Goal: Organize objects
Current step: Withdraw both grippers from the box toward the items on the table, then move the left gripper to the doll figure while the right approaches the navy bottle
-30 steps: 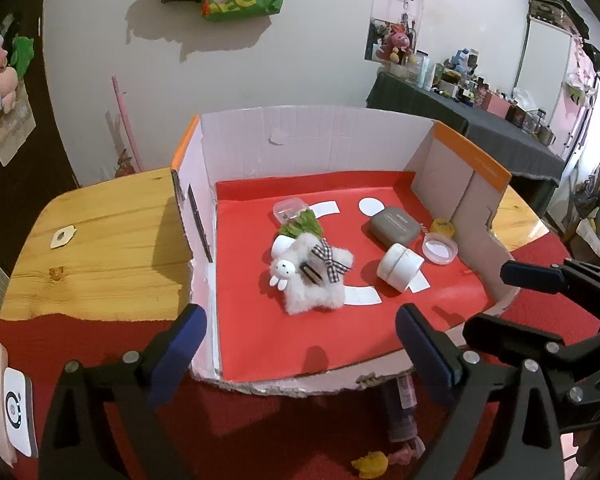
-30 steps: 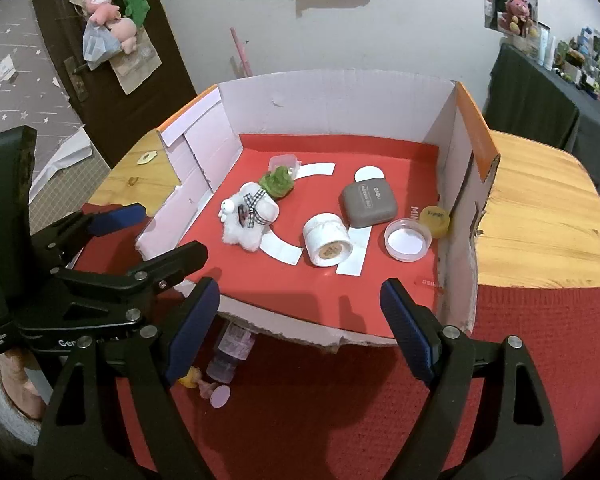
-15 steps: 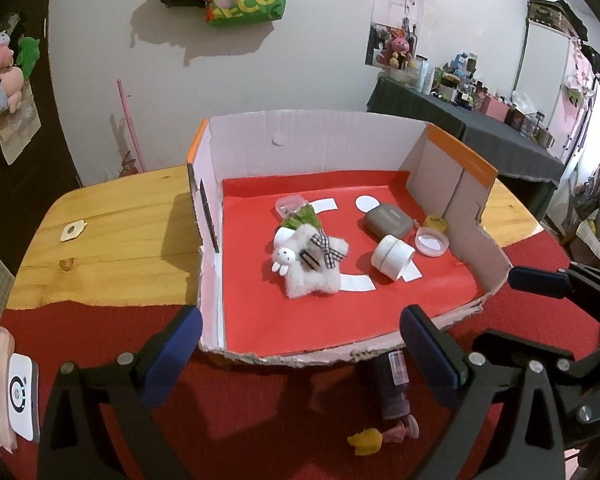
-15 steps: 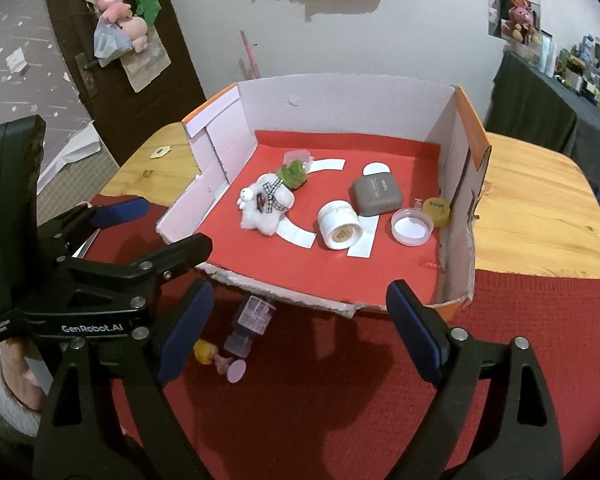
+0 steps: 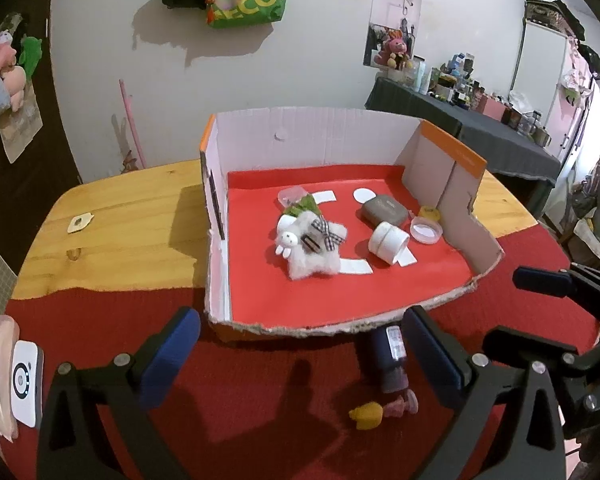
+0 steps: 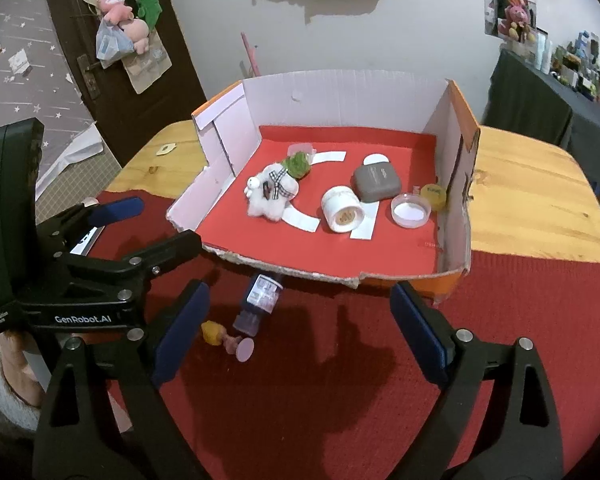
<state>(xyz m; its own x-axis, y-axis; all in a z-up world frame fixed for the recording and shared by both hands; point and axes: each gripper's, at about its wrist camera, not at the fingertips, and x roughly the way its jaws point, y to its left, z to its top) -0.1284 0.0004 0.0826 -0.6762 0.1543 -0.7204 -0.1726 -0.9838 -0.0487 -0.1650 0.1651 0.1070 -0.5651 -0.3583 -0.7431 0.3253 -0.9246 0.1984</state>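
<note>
A shallow cardboard box with a red floor stands on the table. In it lie a white plush toy, a green tuft, a white jar, a grey case, a clear lid and a yellow cap. A dark bottle and a small yellow-pink toy lie on the red mat in front of the box. My left gripper and right gripper are both open and empty, side by side short of the box.
The red mat covers the near part of the wooden table. A white device lies at the mat's left edge. A small tag lies on the wood. A dark cluttered table stands behind at right.
Both grippers have drawn back from the box, so it looks smaller and farther. The bottle and small toy in front of it have come into fuller view. Both stay open.
</note>
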